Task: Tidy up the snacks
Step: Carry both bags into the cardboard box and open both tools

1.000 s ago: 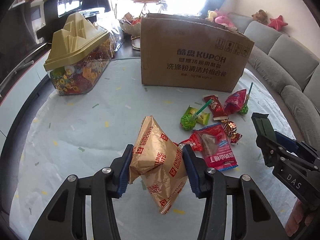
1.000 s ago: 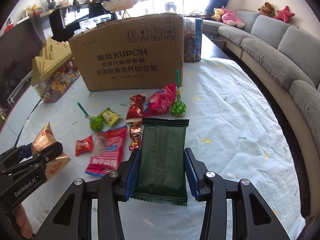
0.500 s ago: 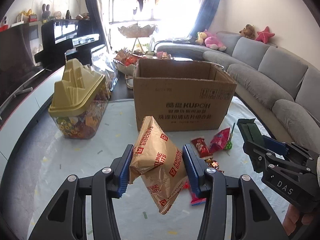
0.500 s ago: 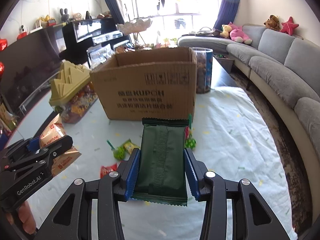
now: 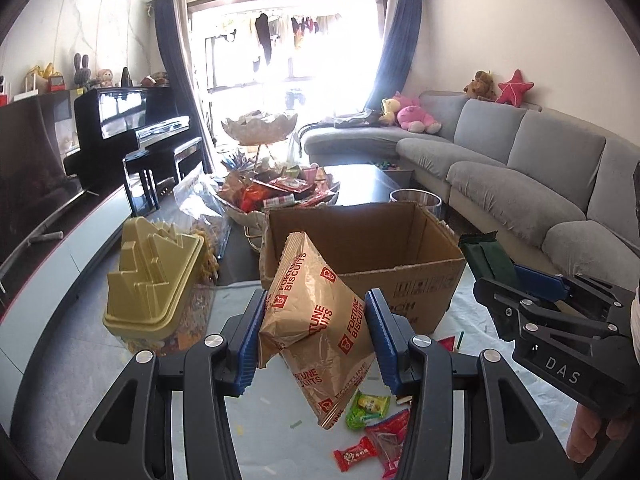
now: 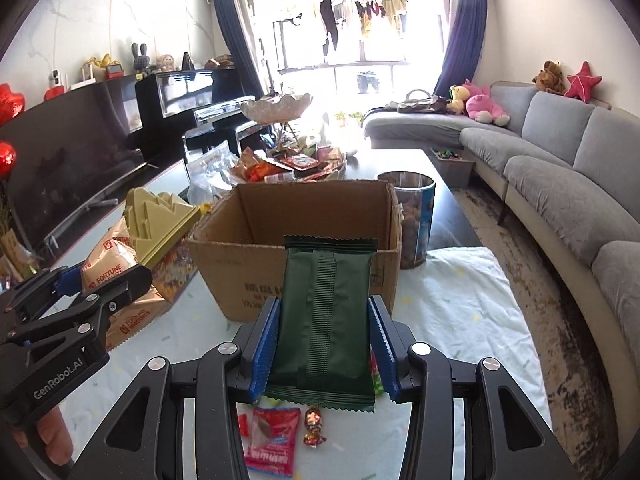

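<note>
Table [image 6: 460, 304] has a white cloth with little confetti flecks over it. Sitting on it: an open cardboard box [image 6: 240, 276], a candy jar with a gold lid [image 5: 154, 276] just left of it, a clear tub [image 6: 416, 216] behind the box's right corner, and loose snack packets [image 5: 376, 436] scattered up front.

From our left wrist view, the tan crinkled Fortune Biscuits packet [image 5: 316, 332] covers part of the near wall of the open brown cardboard box [image 5: 416, 248], so its print is partly unreadable. Below our blue pads the small red sweet wrappers [image 5: 390, 446] are cut by the finger frame. From our right wrist view, the dark green foil packet [image 6: 326, 320] hides the box lettering, and the box floor lies out of sight.
</note>
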Demonstrator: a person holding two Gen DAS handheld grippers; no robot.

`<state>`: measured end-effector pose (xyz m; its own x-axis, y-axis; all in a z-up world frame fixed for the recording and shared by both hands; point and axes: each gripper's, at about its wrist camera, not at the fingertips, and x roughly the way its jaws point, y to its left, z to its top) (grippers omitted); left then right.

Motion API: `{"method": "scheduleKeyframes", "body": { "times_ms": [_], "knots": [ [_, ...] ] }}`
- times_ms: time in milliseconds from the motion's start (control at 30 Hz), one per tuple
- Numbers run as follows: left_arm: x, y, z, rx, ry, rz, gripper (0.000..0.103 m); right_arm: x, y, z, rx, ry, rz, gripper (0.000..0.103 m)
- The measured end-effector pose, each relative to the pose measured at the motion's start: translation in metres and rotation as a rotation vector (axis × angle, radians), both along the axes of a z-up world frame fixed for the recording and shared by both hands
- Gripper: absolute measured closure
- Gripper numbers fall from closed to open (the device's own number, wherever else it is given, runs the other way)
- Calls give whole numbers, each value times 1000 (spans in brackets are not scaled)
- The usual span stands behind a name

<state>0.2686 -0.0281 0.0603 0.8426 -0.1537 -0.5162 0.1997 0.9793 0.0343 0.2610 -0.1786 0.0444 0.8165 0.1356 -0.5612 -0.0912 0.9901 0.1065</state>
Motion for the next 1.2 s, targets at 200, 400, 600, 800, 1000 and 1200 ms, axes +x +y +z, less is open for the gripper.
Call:
{"method": "scheduleKeyframes", "body": {
  "times_ms": [200,400,600,800,1000,1200],
  "knots": [
    [26,-5,17,17,-16,-8,54,25,1,22,-16,-28,8,58],
    [57,-10,26,27,-15,-11,54,46,4,35,-38,-32,25,58],
    [84,-15,25,19,11,-14,55,72,4,37,-50,-22,35,58],
    [108,-18,18,13,46,-22,54,97,-1,31,-40,1,31,58],
    [136,-21,10,16,87,-27,52,120,-6,23,-41,31,28,58],
    [144,-18,5,30,96,-3,30,138,-10,15,-37,54,11,47]
  ]
}}
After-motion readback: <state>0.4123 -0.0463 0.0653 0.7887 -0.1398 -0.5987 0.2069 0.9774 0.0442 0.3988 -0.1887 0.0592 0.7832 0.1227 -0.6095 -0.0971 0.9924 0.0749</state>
